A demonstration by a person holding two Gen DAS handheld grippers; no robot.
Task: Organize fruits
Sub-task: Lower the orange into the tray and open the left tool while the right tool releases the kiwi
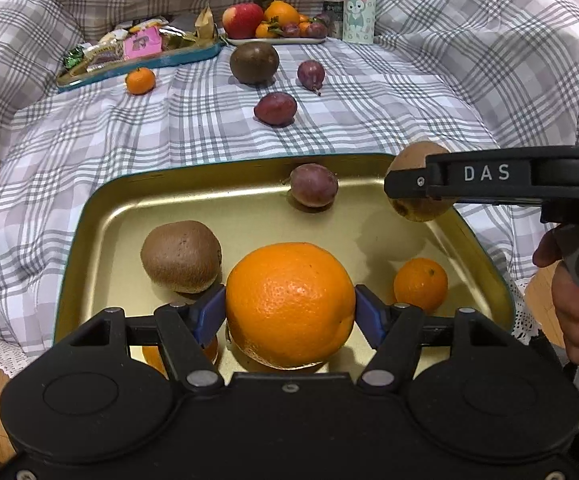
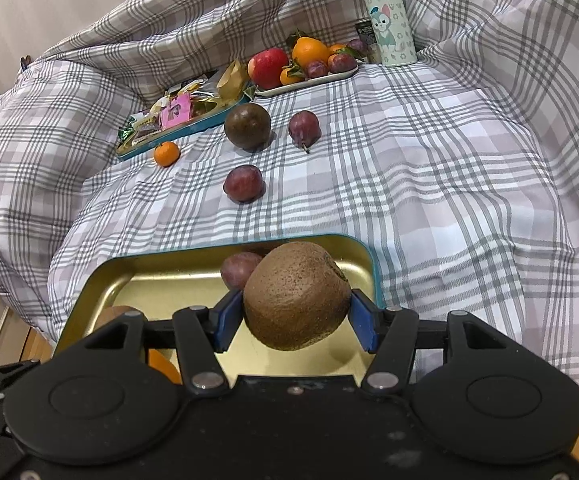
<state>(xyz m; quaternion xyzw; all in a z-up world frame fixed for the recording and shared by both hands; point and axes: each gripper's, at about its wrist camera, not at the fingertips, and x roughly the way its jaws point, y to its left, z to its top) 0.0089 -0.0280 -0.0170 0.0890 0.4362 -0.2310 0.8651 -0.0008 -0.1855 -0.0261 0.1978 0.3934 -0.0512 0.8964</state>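
Left gripper point(image 1: 290, 312) pinches the firm, heavy orange point(image 1: 289, 304) across its middle over the tray point(image 1: 89, 216), while right gripper point(image 2: 296, 316) clamps the softer kiwi point(image 2: 296, 294).

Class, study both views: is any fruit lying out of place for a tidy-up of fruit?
Yes. Four fruits lie loose on the checked cloth, outside any tray: a small mandarin, a dark round fruit and two plums. The rest sit in the gold tray, on the far plate, or in the jaws.

Both wrist views down onto tray point(image 1: 89, 216)
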